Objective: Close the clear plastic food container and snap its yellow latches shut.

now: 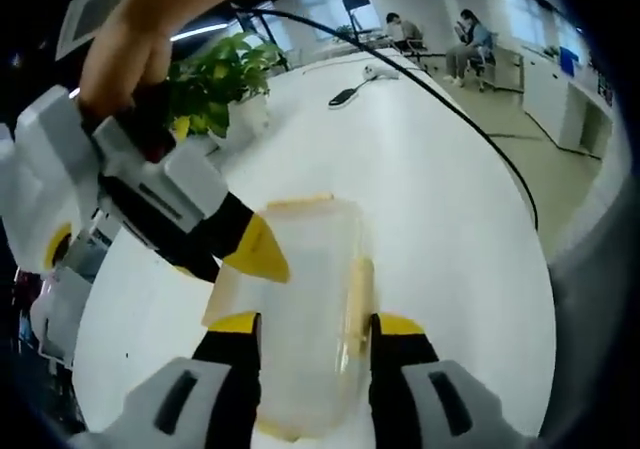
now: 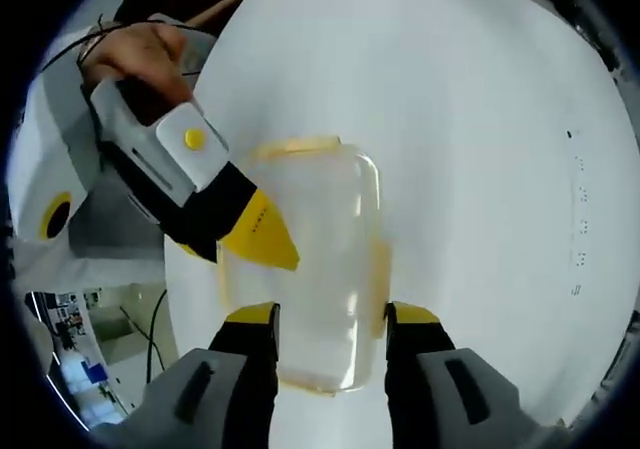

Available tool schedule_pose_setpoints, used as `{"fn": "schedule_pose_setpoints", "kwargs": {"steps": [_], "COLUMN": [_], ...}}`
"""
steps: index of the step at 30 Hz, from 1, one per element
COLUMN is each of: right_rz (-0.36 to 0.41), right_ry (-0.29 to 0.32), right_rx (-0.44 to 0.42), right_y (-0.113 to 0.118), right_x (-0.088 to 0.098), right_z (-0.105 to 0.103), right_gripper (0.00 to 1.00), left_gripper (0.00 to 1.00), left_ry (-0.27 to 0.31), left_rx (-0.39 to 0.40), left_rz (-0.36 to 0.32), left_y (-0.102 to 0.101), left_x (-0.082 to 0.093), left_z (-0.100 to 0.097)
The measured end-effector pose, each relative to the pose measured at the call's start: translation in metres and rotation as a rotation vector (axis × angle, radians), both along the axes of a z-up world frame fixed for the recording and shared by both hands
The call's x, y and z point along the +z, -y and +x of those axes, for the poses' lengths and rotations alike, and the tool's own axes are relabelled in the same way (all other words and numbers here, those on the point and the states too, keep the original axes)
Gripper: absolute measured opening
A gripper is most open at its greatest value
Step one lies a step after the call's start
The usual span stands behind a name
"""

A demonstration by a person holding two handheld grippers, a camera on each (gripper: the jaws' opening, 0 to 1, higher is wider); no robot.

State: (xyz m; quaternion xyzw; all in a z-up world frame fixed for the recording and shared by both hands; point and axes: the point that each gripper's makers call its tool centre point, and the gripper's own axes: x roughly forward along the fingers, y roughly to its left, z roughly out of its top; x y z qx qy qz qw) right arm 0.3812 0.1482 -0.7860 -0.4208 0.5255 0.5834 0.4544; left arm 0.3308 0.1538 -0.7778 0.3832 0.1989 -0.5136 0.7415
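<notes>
Clear container (image 1: 305, 309) lying on white table (image 1: 440, 199) between both spread grippers (image 1: 315, 327) (image 2: 330, 319), jaws astride, gripping nothing; uneven latch (image 1: 358, 304) press likely to skid it sideways.

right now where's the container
The container lies on the white table, between the left claw's tips in the left gripper view, with the other claw touching its left edge.
</notes>
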Motion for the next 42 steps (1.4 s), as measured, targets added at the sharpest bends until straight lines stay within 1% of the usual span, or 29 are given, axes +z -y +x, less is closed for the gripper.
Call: {"fn": "schedule_pose_setpoints", "kwargs": {"steps": [1,3,6,7,8,9,11,14,15,16,17,19,20,21,24,26,29,31,32,35,36,37,38,39,40,41,42], "right_rz": [0.007,0.013,0.013,0.019,0.026,0.034,0.040,0.044,0.014,0.040,0.045,0.028,0.013,0.003,-0.023,-0.026,-0.013,-0.005,-0.006,0.006,0.013,0.020,0.025,0.064,0.076,0.070,0.046], "right_ry": [-0.004,-0.005,-0.006,-0.016,-0.022,-0.027,-0.032,-0.052,-0.143,-0.095,-0.104,-0.110,-0.109,-0.107,-0.108,-0.104,-0.088,-0.076,-0.063,0.006,0.019,0.042,0.081,0.128,0.157,0.161,0.171], "right_rx": [-0.003,0.001,0.004,0.002,0.001,0.000,0.002,0.015,0.024,0.021,0.042,0.040,0.042,0.050,0.056,0.054,0.039,0.032,0.031,0.047,0.046,0.029,0.008,0.022,0.005,-0.030,-0.065], "right_y": [0.000,0.000,-0.001,-0.002,-0.001,-0.001,-0.002,-0.004,0.002,-0.005,-0.007,-0.007,-0.006,-0.005,-0.010,-0.009,-0.007,-0.005,-0.006,-0.006,-0.005,-0.005,-0.004,-0.004,-0.003,0.001,0.012], "right_x": [0.000,0.000,0.000,0.000,0.000,0.000,0.000,0.000,0.002,-0.001,-0.001,-0.001,-0.001,-0.001,-0.002,-0.001,0.001,0.002,0.002,0.005,0.005,0.006,0.007,0.010,0.011,0.012,0.015], "right_z": [0.001,-0.002,-0.001,-0.001,-0.001,0.000,0.000,-0.001,-0.017,-0.010,-0.011,-0.012,-0.013,-0.014,-0.005,-0.006,-0.004,-0.005,-0.006,-0.003,-0.006,-0.004,-0.005,-0.003,0.000,-0.002,-0.009], "right_gripper": [0.38,0.38,0.37,0.38,0.38,0.38,0.37,0.35,0.34,0.33,0.34,0.34,0.35,0.35,0.36,0.37,0.38,0.38,0.38,0.38,0.38,0.38,0.38,0.39,0.40,0.41,0.43], "left_gripper": [0.35,0.35,0.33,0.32,0.32,0.32,0.33,0.33,0.33,0.33,0.33,0.33,0.33,0.33,0.34,0.34,0.34,0.34,0.34,0.34,0.34,0.34,0.36,0.38,0.40,0.42,0.43], "left_ry": [0.002,0.002,0.008,0.055,0.031,0.054,0.035,0.043,0.037,0.035,0.039,0.042,0.036,0.037,0.039,0.039,0.041,0.041,0.036,0.010,0.011,0.022,0.037,0.077,0.107,0.117,0.114], "left_rx": [-0.019,-0.003,-0.003,-0.041,-0.017,-0.034,-0.041,-0.061,-0.070,-0.078,-0.080,-0.077,-0.077,-0.078,-0.078,-0.082,-0.084,-0.083,-0.082,-0.079,-0.082,-0.089,-0.048,-0.032,-0.041,-0.040,-0.032], "left_rz": [0.009,0.016,0.022,0.029,0.035,0.047,0.036,0.034,0.035,0.036,0.039,0.037,0.024,0.022,0.013,0.012,0.011,0.013,0.014,0.008,0.008,0.017,0.045,0.067,0.066,0.059,0.064], "left_y": [0.001,0.001,0.001,0.001,-0.003,-0.001,-0.003,-0.004,-0.005,-0.005,-0.004,-0.006,-0.007,-0.006,-0.006,-0.005,-0.002,-0.002,-0.002,-0.001,-0.001,0.000,-0.004,-0.008,-0.008,-0.009,-0.013], "left_x": [-0.001,0.000,-0.001,0.004,0.003,0.005,0.006,0.006,0.006,0.006,0.004,0.004,0.005,0.004,0.002,0.002,0.000,0.000,0.001,0.002,0.002,0.002,0.002,0.005,0.009,0.012,0.014], "left_z": [-0.002,-0.001,0.000,0.001,-0.001,0.000,0.001,0.001,0.000,-0.001,-0.001,0.001,0.004,0.002,0.004,0.004,0.001,0.002,0.002,0.001,0.002,-0.001,0.002,0.003,0.004,0.001,0.001]}}
